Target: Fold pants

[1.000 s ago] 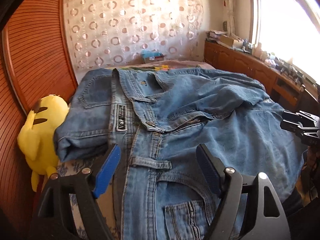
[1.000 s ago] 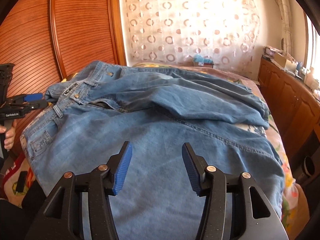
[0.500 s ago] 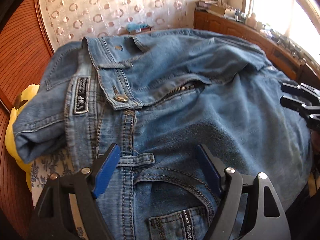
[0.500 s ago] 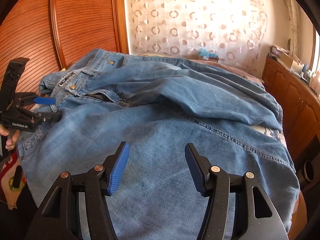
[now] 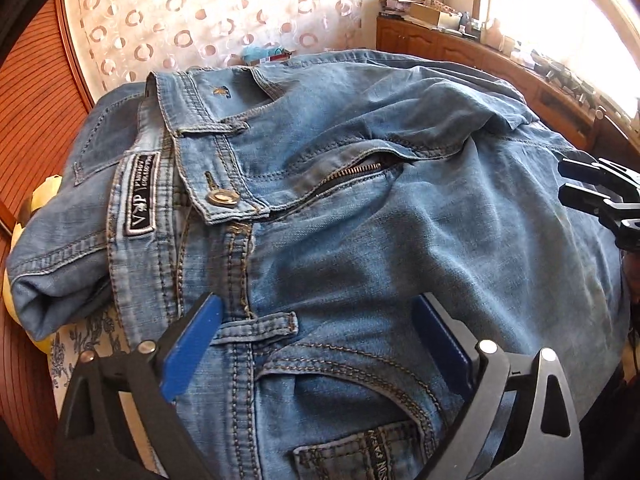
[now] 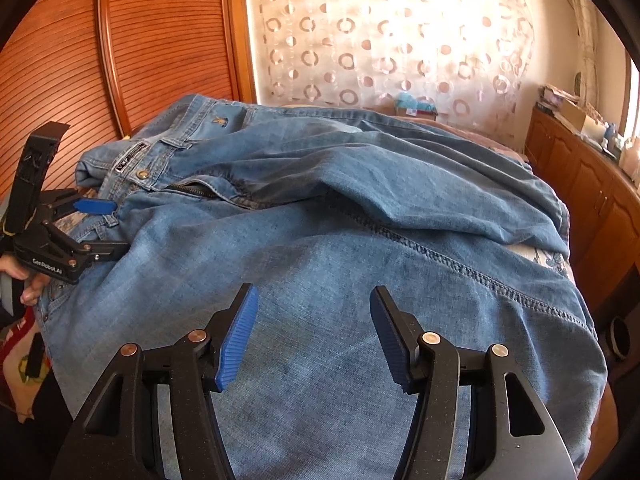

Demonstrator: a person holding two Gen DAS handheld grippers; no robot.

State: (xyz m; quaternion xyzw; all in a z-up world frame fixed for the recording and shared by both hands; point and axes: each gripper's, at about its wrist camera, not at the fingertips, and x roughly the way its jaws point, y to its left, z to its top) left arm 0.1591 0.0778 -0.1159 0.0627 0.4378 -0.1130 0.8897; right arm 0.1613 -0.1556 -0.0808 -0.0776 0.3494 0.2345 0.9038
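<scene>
Jeans (image 5: 400,220) spread across the bed, waistband toward my left gripper (image 5: 316,344).
Its jaws, just widened, straddle the belt loop (image 5: 260,322); contact seems absent, though the fisheye blurs this. My right gripper (image 6: 314,332) hovers, jaws apart, over the near leg.

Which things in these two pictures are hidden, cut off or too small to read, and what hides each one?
- Left wrist view: the yellow plush toy is mostly behind the jeans.
- Left wrist view: the pocket label is cut by the bottom edge; its text is incomplete.
- Right wrist view: the hand holding the left gripper is cut by the left edge.
- Right wrist view: the bedsheet is nearly all under the jeans.
</scene>
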